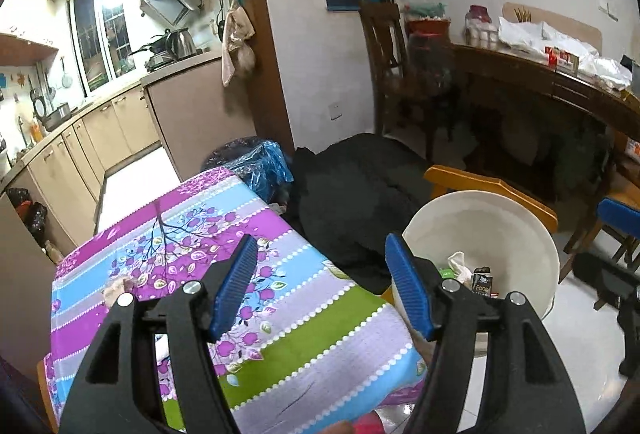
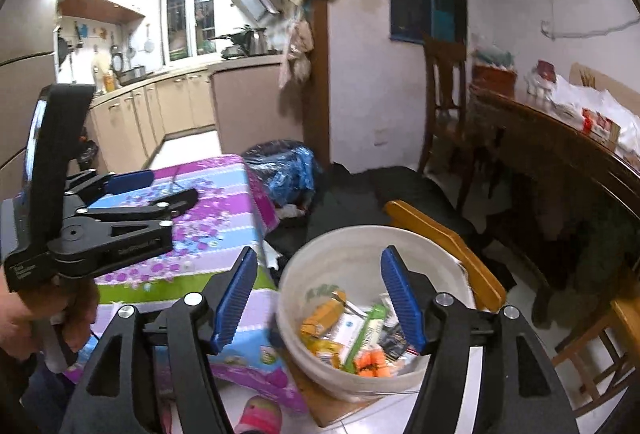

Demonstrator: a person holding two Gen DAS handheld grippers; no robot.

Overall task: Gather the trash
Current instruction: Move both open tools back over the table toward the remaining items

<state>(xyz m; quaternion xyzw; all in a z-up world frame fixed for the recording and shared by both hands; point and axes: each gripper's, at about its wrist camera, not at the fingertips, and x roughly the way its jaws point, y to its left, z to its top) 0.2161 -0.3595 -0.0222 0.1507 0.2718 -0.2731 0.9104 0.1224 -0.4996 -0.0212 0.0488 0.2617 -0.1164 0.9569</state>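
Left wrist view: left gripper (image 1: 322,288) over the near corner of the table (image 1: 168,234), which wears a striped floral cloth. Jaws stand apart, nothing between the blue pads. White bucket (image 1: 516,218) sits right of the table, against a wooden chair (image 1: 492,188); a few bits of trash (image 1: 472,274) show inside. Bagged bin (image 1: 256,162) beyond the table's far corner.

Right wrist view: right gripper (image 2: 316,296) over the bucket (image 2: 360,242), jaws parted, empty. Trash (image 2: 352,334) lies in the bucket bottom: orange, green and white wrappers. Left gripper (image 2: 168,190) at left over the table (image 2: 224,210), held by a hand (image 2: 52,318), fingers spread, holding nothing.
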